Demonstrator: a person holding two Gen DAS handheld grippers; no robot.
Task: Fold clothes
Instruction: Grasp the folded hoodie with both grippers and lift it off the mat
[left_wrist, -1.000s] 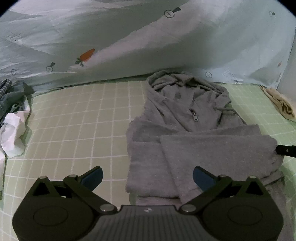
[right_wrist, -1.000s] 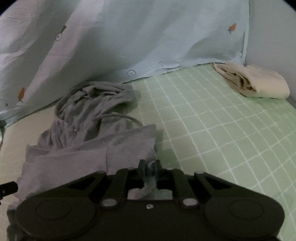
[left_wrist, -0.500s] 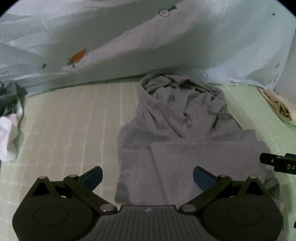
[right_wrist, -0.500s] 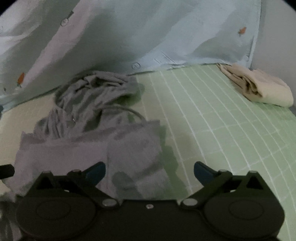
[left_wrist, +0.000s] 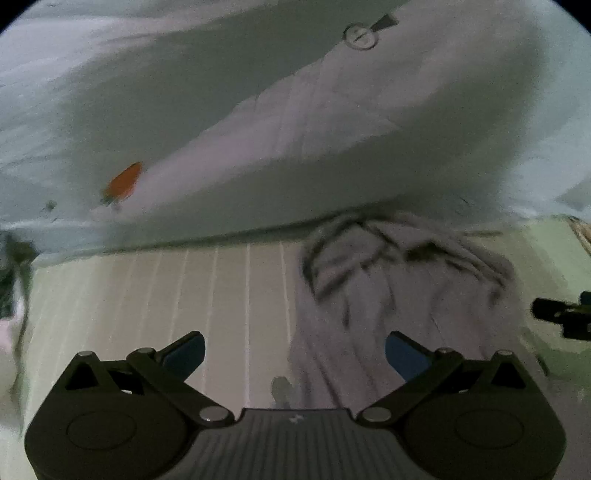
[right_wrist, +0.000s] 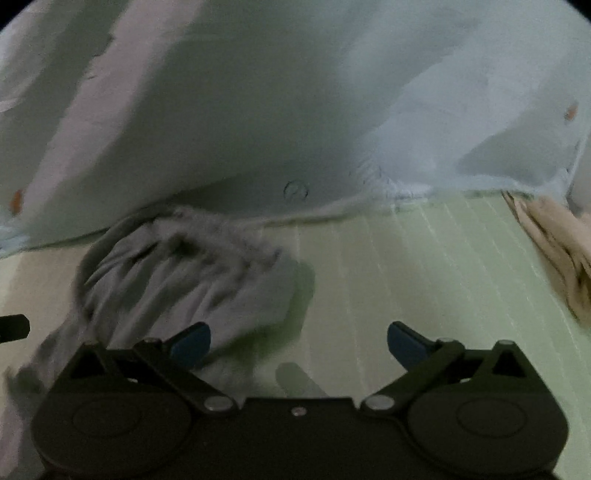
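Gray hoodie (left_wrist: 399, 295) lies on the green checked sheet (left_wrist: 192, 291), hood end bunched up at 12 o'clock against the pale blue quilt (left_wrist: 295, 129); in the left wrist view it fills the area from 12 to 3 o'clock ahead of the fingers, blurred by motion, folds not readable in detail. In the right wrist view the same hoodie (right_wrist: 177, 280) sits at 10 to 11 o'clock, its near edge just behind the left blue pad. Left gripper (left_wrist: 294, 352) has its fingers spread wide, nothing between them; the hoodie's left edge runs between them underneath, contact cannot be told. Right gripper (right_wrist: 299, 341) is also spread wide, holding nothing, with bare sheet (right_wrist: 406, 266) under most of the gap. Right gripper's black tip also shows at 3 o'clock in the left view, beside the hoodie's right side; a black tip at 9 o'clock in the right view is the left gripper. Quilt has an orange carrot print (left_wrist: 123, 182) at 10 o'clock and a round outline print (left_wrist: 360, 35) at 1 o'clock. Beige folded cloth (right_wrist: 554, 251) lies at 3 o'clock in the right view, well apart from the hoodie. Dark and white clothes (left_wrist: 9, 295) sit at 9 o'clock edge in the left view, too blurred to identify.
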